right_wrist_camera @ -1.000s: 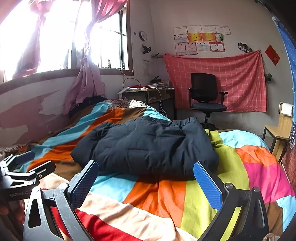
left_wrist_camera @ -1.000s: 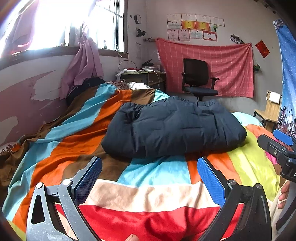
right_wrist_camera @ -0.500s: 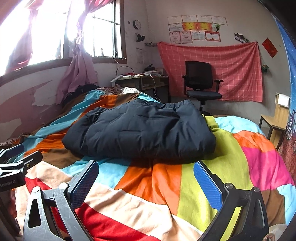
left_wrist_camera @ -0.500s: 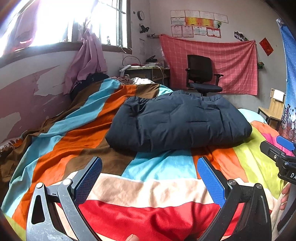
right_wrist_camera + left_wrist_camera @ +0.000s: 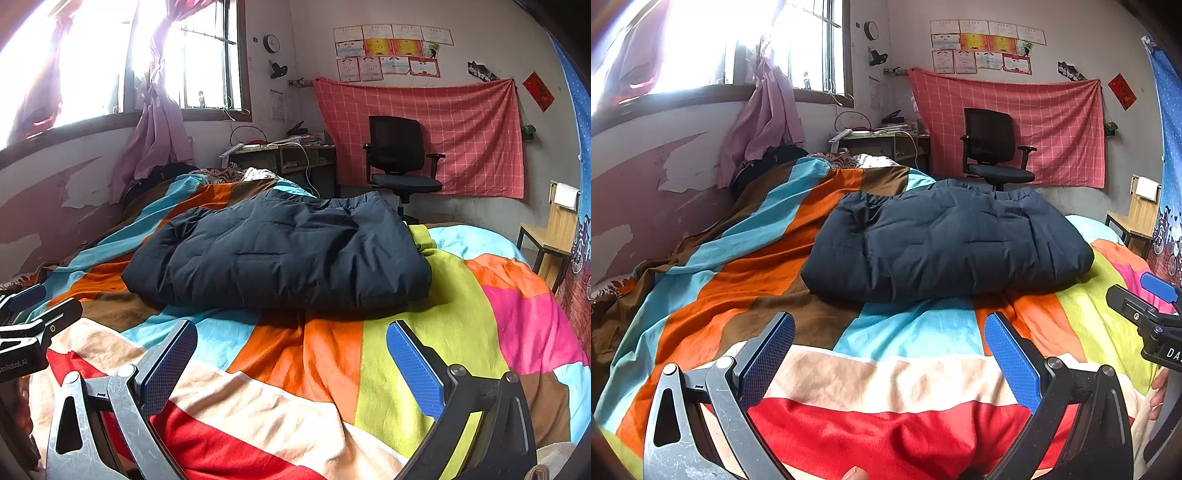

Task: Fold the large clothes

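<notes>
The folded, puffy dark navy quilted coat (image 5: 945, 240) lies mid-bed on the multicoloured striped bedspread (image 5: 908, 332), its far edge hidden by its own bulk. Left gripper (image 5: 889, 360) and right gripper (image 5: 291, 360) hang spread apart and empty above the near edge; a black office chair (image 5: 400, 158) stands beyond.

what's getting lost here

The wall certificates (image 5: 388, 51) are reading too small, the window (image 5: 713, 44) is blowing out white, and the jacket (image 5: 945, 243) is hiding its own underside.
</notes>
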Demonstrator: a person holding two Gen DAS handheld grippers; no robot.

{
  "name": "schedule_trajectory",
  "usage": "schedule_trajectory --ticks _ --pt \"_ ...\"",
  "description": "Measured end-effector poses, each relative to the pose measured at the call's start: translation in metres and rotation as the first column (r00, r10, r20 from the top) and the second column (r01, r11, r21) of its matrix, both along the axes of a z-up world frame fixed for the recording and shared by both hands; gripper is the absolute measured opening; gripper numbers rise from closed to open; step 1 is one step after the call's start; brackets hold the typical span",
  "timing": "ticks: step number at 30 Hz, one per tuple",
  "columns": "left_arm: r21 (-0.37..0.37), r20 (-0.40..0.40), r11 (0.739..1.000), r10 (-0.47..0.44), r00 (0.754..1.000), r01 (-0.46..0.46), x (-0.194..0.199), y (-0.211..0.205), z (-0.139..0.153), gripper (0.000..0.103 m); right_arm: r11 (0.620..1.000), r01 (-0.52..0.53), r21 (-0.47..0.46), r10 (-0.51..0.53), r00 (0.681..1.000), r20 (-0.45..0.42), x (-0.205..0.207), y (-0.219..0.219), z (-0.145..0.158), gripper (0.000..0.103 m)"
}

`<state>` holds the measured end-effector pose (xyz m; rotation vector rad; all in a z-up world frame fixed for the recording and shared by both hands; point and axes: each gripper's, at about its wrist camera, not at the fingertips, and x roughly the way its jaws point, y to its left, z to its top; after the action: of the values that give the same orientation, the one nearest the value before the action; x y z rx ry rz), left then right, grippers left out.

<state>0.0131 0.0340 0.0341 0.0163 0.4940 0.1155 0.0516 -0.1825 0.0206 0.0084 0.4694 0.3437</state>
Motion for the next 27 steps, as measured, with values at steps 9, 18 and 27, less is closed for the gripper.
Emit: schedule_trajectory --ticks 9,18,27 --pt "-0.003 -0.003 1.0 0.002 1.0 -0.002 -0.0004 -0.0015 -0.0002 0.101 1.0 0.003 0.0 -0.003 1.0 0.003 -0.0003 -0.0002 0.0008 0.103" --pt "-0.001 0.0 1.0 0.0 1.0 0.0 -0.0007 -0.0018 -0.0001 0.101 1.0 0.001 0.002 -0.001 1.0 0.002 -0.0003 -0.0017 0.0007 0.103" --pt "-0.001 0.0 1.0 0.0 1.0 0.0 -0.0008 -0.003 -0.0003 0.101 1.0 0.001 0.002 -0.001 1.0 0.002 -0.0002 -0.002 0.0004 0.103"
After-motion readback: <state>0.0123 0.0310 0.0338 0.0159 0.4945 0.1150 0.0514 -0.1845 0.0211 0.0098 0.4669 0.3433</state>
